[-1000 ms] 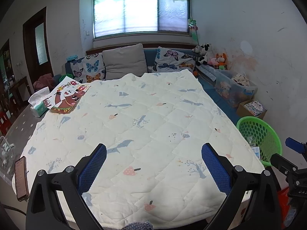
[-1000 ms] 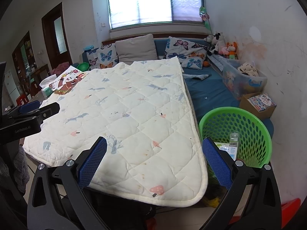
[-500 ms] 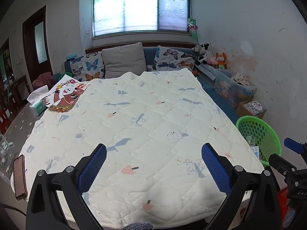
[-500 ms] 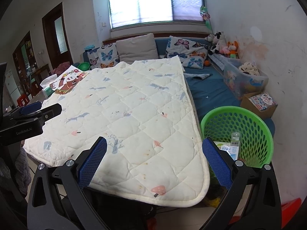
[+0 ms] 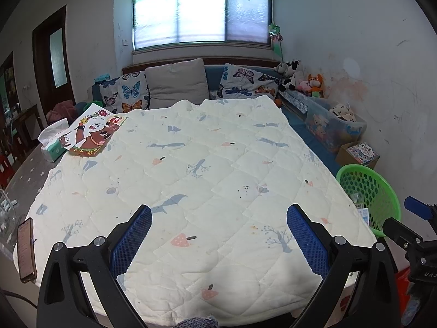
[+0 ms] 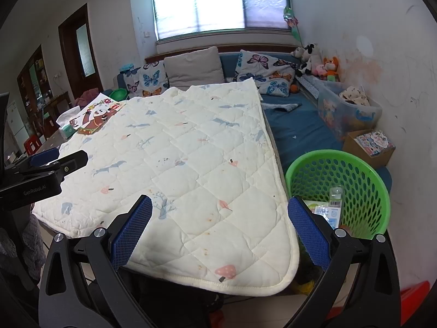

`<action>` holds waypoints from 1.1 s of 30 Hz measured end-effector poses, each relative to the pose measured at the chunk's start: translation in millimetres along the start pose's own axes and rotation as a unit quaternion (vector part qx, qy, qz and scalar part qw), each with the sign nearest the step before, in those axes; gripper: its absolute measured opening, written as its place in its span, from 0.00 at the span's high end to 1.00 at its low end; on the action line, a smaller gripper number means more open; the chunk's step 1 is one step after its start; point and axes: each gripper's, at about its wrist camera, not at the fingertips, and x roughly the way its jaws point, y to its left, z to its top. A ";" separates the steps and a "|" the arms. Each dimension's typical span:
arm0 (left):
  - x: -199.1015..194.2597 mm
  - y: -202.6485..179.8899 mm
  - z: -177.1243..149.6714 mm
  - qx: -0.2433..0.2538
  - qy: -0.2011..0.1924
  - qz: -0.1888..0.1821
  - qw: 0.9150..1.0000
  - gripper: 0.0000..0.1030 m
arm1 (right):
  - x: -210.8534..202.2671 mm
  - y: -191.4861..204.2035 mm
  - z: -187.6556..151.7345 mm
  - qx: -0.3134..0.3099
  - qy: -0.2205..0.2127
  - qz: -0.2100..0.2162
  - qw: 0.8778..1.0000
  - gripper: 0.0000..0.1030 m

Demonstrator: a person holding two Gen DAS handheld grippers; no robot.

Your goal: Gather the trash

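A green mesh basket [image 6: 363, 175] stands on the floor at the right of the quilt-covered table [image 6: 191, 164]; inside lie a clear plastic bottle [image 6: 335, 201] and some wrappers. The same basket [image 5: 368, 191] shows at the right edge of the left wrist view. My left gripper [image 5: 218, 235] hangs open over the near edge of the quilt [image 5: 207, 180] with nothing between its blue pads. My right gripper [image 6: 220, 235] is open too, over the quilt's near right corner, left of the basket. No loose trash shows on the quilt.
A cartoon picture sheet [image 5: 92, 134] and a tissue pack [image 5: 53, 140] lie at the table's far left. A phone [image 5: 26, 248] rests at the near left edge. Behind are a sofa with cushions [image 5: 177, 84], a clear toy bin [image 6: 347, 109] and a cardboard box [image 6: 368, 145].
Both views have risen and drawn back slightly, so the table and basket sit a little lower in frame. Both grippers stayed open and empty.
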 end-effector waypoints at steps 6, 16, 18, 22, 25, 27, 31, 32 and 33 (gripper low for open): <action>1.1 0.5 -0.6 -0.002 0.001 0.000 1.000 0.07 | 2.6 0.1 -2.1 0.001 0.002 0.001 1.000 0.04; 2.7 0.2 -2.2 -0.002 0.003 -0.001 1.000 0.07 | 3.2 0.7 -2.4 0.002 0.002 0.003 1.000 0.04; 2.9 0.0 -2.6 -0.002 0.003 -0.001 1.000 0.07 | 3.2 0.1 -2.1 0.002 0.002 0.002 1.000 0.04; 2.6 -0.5 -3.0 -0.002 0.003 -0.001 1.000 0.07 | 3.3 -0.3 -1.4 0.002 0.002 0.002 1.000 0.04; 2.1 -1.4 -2.9 -0.002 0.002 -0.002 1.000 0.07 | 3.4 0.4 -1.8 0.002 0.001 0.003 1.000 0.04; 1.6 -1.5 -2.6 -0.001 0.002 -0.003 1.000 0.07 | 3.1 -0.1 -0.8 0.002 0.002 0.003 1.000 0.04; 0.2 -3.3 -1.8 -0.001 -0.002 -0.002 1.000 0.07 | 3.1 -0.2 -0.8 0.003 0.000 0.003 1.000 0.04; -0.4 -3.5 -1.7 -0.002 -0.002 -0.001 1.000 0.07 | 2.8 0.3 -0.3 0.004 0.000 0.003 1.000 0.04; -0.3 -3.0 -1.4 -0.002 -0.003 0.001 1.000 0.07 | 2.8 0.3 -0.3 0.003 0.000 0.002 1.000 0.04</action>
